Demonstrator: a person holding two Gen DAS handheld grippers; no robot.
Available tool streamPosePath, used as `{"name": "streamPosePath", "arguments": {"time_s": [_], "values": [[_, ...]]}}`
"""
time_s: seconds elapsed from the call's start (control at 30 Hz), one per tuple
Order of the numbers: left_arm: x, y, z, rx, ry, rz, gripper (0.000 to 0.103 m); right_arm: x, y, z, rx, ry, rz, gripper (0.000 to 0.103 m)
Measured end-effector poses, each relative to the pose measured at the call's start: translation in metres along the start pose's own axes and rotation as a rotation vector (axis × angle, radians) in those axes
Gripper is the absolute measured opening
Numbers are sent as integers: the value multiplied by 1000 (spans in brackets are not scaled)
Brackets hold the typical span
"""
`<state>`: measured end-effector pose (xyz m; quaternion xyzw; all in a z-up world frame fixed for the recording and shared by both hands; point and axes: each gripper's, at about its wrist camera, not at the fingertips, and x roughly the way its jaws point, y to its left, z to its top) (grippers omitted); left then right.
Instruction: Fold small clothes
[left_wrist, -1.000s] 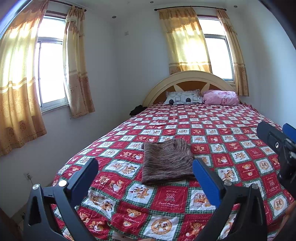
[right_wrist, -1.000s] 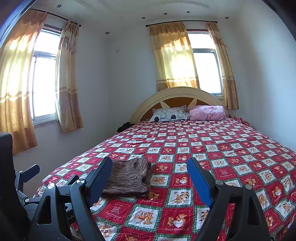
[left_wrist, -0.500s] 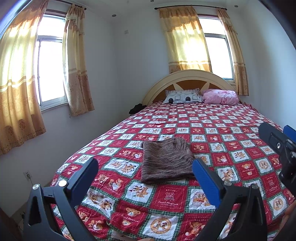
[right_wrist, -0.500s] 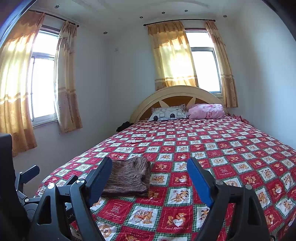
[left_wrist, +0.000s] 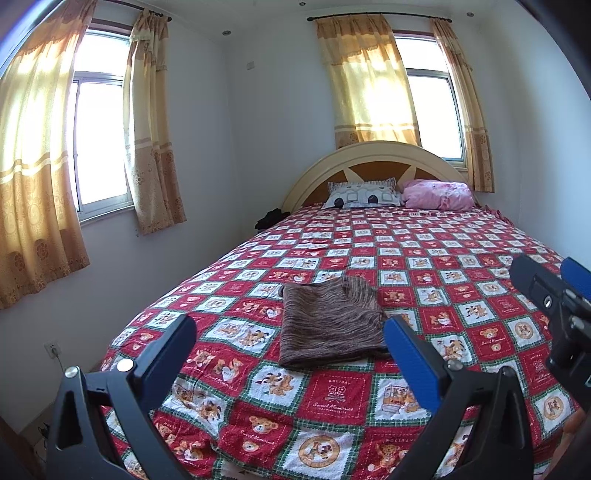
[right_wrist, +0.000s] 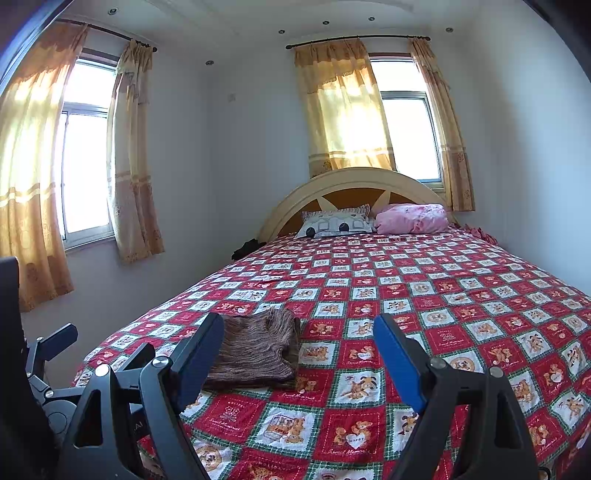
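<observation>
While the brown knitted garment (left_wrist: 328, 325) lies folded near the foot of the bed (left_wrist: 461, 236), left gripper (left_wrist: 288, 350) and right gripper (right_wrist: 299, 354) hover wide, empty; I would pinch one edge low, evenly.

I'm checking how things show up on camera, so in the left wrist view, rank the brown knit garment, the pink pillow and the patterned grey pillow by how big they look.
1. brown knit garment, clearly largest, though it lies nearest the camera.
2. pink pillow and patterned grey pillow: these look about alike, so I won't rank them.
</observation>
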<state>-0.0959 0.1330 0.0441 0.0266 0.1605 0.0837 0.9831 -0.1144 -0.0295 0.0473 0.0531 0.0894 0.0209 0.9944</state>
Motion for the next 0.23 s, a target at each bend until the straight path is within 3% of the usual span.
{"name": "streamPosePath", "arguments": {"time_s": [0.1,0.23], "values": [[1,4,1,-18,5,-32,103,0,0,0,2,0,2,83],[11,5,2,15,28,-14,103,-1,-3,1,6,-11,-15,83]]}}
